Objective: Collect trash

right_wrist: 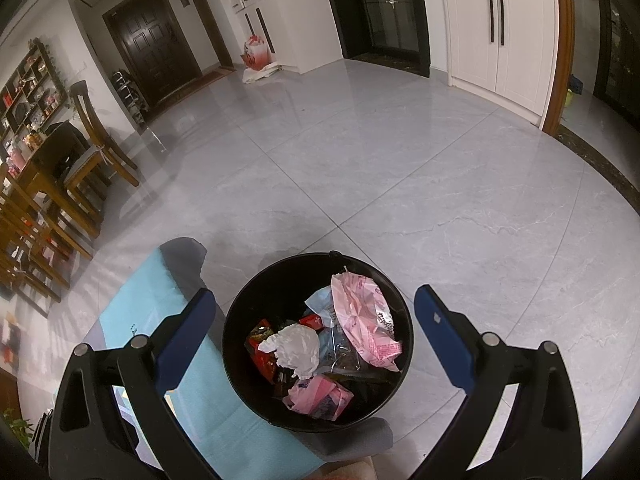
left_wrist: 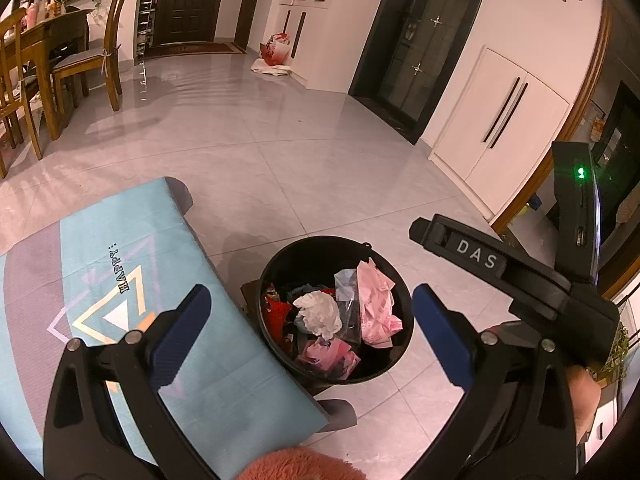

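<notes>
Both sets of jaws spread wide and empty: left gripper point(left_wrist: 312, 328) and right gripper point(right_wrist: 316, 336) above black bin point(right_wrist: 240, 320) of crumpled paper point(right_wrist: 296, 350), beside tabletop point(left_wrist: 224, 360).

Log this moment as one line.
left gripper open, empty | right gripper open, empty | both above black bin | crumpled trash inside

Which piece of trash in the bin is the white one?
The crumpled white paper ball near the middle of the black bin. The wrappers around it are pink, red or clear; it alone is plain white.
</notes>
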Action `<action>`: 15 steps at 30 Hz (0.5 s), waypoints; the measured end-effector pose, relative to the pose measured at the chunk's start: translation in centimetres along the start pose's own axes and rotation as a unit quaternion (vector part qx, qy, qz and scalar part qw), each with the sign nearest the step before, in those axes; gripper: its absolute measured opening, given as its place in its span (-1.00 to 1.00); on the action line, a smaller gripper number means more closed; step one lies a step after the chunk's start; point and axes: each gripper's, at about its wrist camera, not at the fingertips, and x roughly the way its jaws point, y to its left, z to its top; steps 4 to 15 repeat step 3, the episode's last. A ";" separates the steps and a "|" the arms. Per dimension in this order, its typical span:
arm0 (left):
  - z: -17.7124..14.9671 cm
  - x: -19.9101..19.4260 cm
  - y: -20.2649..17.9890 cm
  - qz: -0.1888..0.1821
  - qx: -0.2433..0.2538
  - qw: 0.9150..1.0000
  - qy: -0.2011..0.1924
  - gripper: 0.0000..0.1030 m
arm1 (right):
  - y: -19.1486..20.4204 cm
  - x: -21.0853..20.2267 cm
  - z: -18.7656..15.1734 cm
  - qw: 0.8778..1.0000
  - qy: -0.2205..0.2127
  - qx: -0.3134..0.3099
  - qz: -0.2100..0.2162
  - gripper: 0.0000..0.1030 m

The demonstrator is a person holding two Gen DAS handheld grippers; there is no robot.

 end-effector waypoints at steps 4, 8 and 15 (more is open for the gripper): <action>0.0 -0.1 0.0 0.000 0.001 1.000 0.000 0.94 | -0.1 0.0 -0.2 1.000 -0.001 0.000 -0.001 0.90; 0.0 -0.1 0.0 0.000 0.001 1.000 0.000 0.94 | -0.1 0.0 -0.2 1.000 -0.001 0.000 -0.001 0.90; 0.0 -0.1 0.0 0.000 0.001 1.000 0.000 0.94 | -0.1 0.0 -0.2 1.000 -0.001 0.000 -0.001 0.90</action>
